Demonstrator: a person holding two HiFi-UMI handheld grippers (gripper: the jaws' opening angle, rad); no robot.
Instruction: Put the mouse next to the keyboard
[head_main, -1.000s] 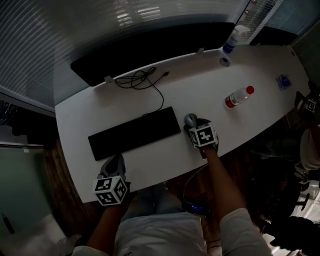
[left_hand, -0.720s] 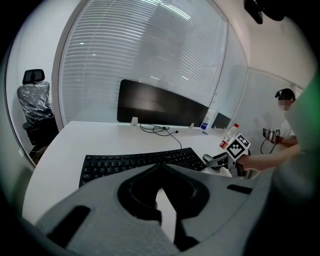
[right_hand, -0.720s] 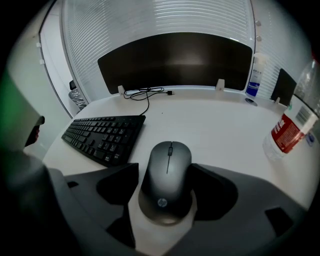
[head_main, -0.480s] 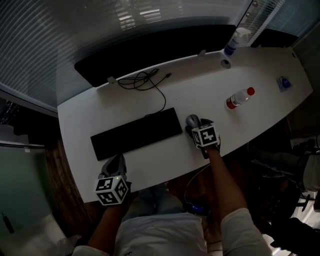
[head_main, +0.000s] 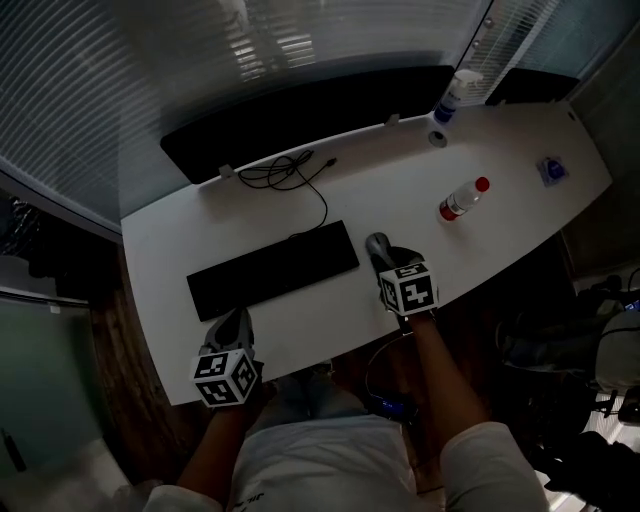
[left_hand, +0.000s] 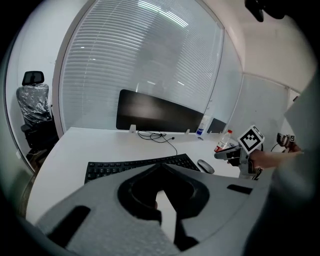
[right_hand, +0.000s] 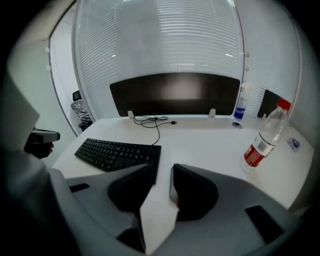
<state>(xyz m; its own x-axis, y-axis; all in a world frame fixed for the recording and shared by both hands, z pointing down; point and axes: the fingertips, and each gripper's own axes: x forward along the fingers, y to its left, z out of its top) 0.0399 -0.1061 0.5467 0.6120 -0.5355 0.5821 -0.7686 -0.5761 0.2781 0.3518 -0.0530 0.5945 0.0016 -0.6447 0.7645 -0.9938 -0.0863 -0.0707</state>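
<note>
The mouse (head_main: 379, 244) lies flat on the white desk (head_main: 480, 240). It's just beside the right end of the black keyboard (head_main: 272, 270), w/ a thin strip of desk btwn them. Nothing holds it.

The R gripper (right_hand: 162, 169) is up in the air, just above and behind the mouse, not touching it. Its jaws are apart w/ a small gap, and they've just been closing. Nothing is btwn them; only bare desk shows thru the gap.

The L gripper (left_hand: 161, 166) is by the near edge of the desk, in front of the keyboard's left half. Its jaw tips are together and there's nothing in them.

Other stuff:
- A water bottle (right_hand: 264, 135) w/ a red cap and red label stands upright to the right of the mouse, well apart.
- A black cable (head_main: 288, 168) lies in loops behind the keyboard & runs to its back edge.
- A wide dark monitor (head_main: 310, 105) stands at the back of the desk.
- A spray bottle (head_main: 450, 95) stands by the monitor's right end.
</note>
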